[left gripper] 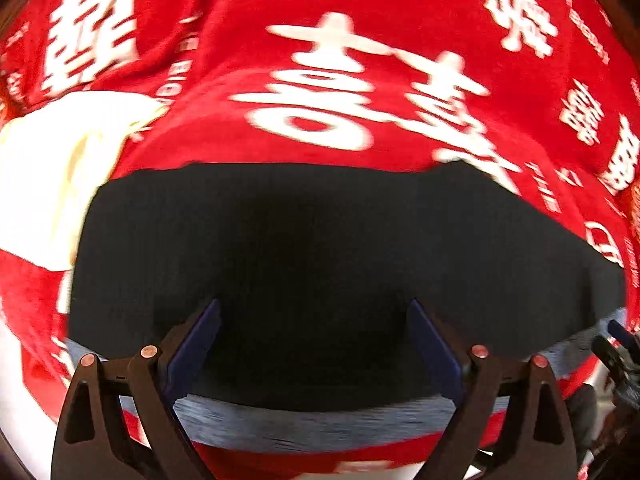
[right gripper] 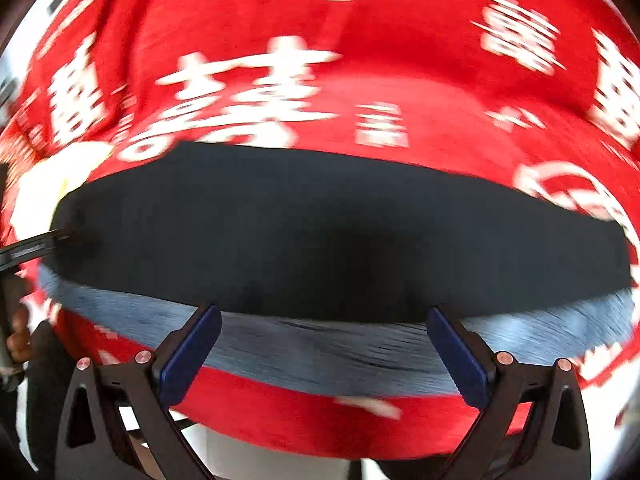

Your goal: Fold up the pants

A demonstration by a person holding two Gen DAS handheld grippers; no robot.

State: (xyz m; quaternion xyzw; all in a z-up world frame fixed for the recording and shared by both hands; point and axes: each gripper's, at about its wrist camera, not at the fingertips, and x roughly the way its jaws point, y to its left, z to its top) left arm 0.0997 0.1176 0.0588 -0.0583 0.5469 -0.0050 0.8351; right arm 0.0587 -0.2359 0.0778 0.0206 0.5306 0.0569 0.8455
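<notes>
Lying flat on a red cloth with large white characters (left gripper: pixel 360 8) are the folded dark navy pants with a grey ribbed waistband (left gripper: pixel 320 240), spread wide across the middle of both wrist views. The grey band runs along the pants' near edge, closest to the cameras; the dark fabric extends away from it toward the far side of the cloth.

Left claw (left gripper: pixel 314 308): jaws spread wide, released, nothing between them. Blue pads (left gripper: pixel 196 344) face inward. Tips sit over the dark fabric just past the grey band; contact with the cloth not discernible. Frame blurred.

Right claw (right gripper: pixel 324 312): likewise released, jaws wide apart, empty. Tips over the line where grey band meets dark fabric. Blue pads (right gripper: pixel 188 356) visible on both fingers. Blurred here too.

In the right wrist view the pants (right gripper: pixel 340 232) lie as one broad dark shape, band curving beneath it. At the left edge of that view a black bar of the other tool (right gripper: pixel 32 246) reaches the pants' corner. In the left wrist view, dark hardware shows at the far right edge beside the band's end; too small to identify.

A pale cream patch of fabric (left gripper: pixel 48 168) sits on the red cloth off the pants' left end. White surface (right gripper: pixel 248 456) shows below the red cloth's near edge.
</notes>
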